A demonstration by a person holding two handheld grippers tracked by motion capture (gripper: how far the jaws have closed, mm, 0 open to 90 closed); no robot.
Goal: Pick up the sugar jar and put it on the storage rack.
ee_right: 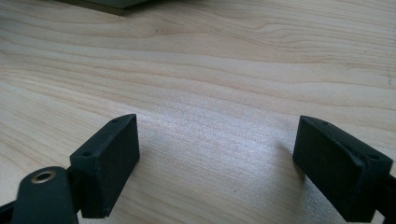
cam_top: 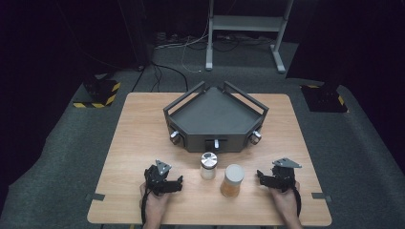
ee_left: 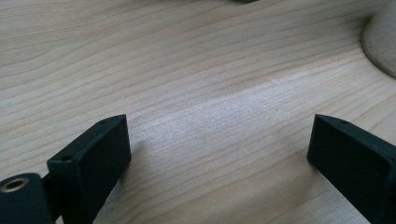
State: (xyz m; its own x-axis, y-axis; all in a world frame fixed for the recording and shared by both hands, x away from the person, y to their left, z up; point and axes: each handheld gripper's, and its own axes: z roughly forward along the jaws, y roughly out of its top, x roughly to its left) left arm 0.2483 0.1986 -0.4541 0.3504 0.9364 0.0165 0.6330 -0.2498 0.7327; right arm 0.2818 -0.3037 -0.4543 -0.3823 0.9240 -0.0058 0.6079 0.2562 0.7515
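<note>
Wooden table (cam_top: 143, 143): left gripper (cam_top: 179, 183), right gripper (cam_top: 260, 176) both wide, empty, flanking silver-lidded jar (cam_top: 208, 165) and orange jar (cam_top: 232, 180).

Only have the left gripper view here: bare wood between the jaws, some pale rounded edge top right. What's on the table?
Observer: From the high view, two jars stand between the grippers: a silver-lidded jar and, just right of it and nearer the person, an orange-filled jar.
Operator: Right gripper holding anything?
Observer: No. The right gripper has its jaws apart over bare table, nothing between them.
Operator: Anything behind the jars?
Observer: A dark angular tray with railings sits mid-table, with knobs along its front face.
Operator: Which hand is closer to a jar?
Observer: Both are close; the left gripper points toward the silver-lidded jar, the right toward the orange-filled one.
</note>
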